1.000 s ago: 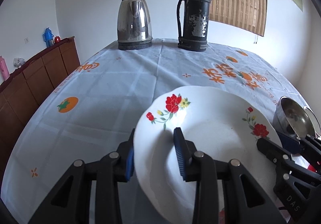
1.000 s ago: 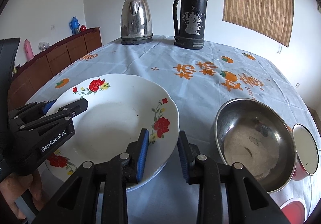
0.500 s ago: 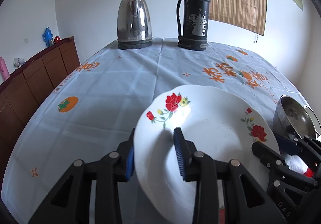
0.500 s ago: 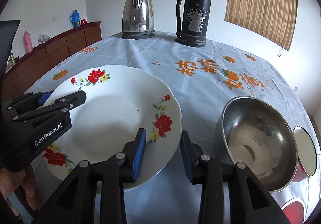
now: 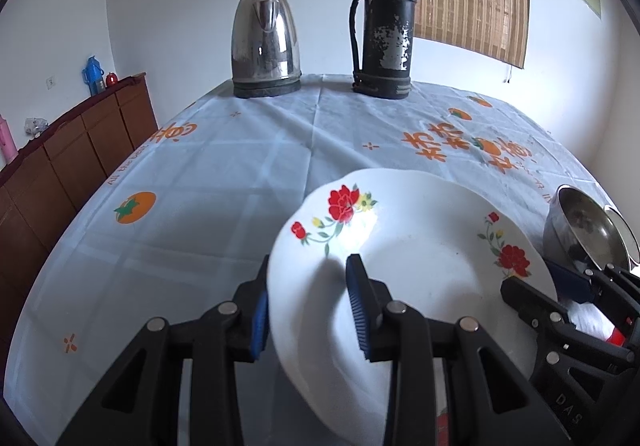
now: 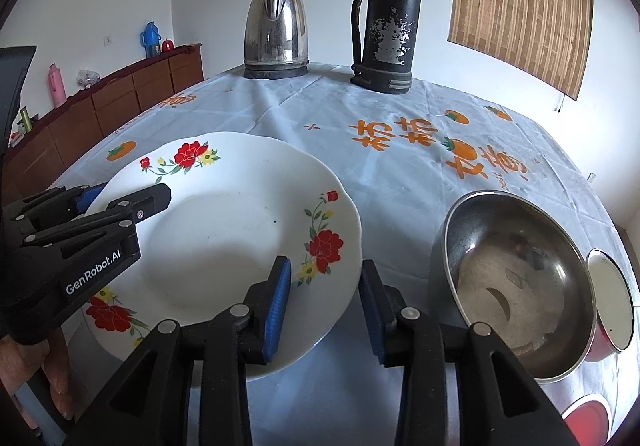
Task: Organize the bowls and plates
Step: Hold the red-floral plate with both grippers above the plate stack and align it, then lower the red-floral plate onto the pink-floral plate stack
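Observation:
A white plate with red flowers [image 5: 420,258] [image 6: 232,238] is near the table's front edge. My left gripper [image 5: 306,306] straddles its left rim, one finger outside and one over the plate, jaws apart with a gap to the rim. My right gripper [image 6: 324,302] straddles the plate's right rim, jaws apart too. Each gripper shows in the other's view: the right one [image 5: 568,306] at the right, the left one [image 6: 92,214] at the left. A steel bowl [image 6: 516,274] [image 5: 588,230] stands just right of the plate.
A steel kettle [image 5: 266,42] and a black thermos [image 5: 384,26] stand at the table's far end. A red-and-white enamel bowl [image 6: 612,302] leans against the steel bowl's right side. A wooden cabinet [image 5: 60,154] runs along the left wall.
The right gripper has opened a little wider around the plate's right rim and shifted slightly. The left gripper and the plate have barely moved.

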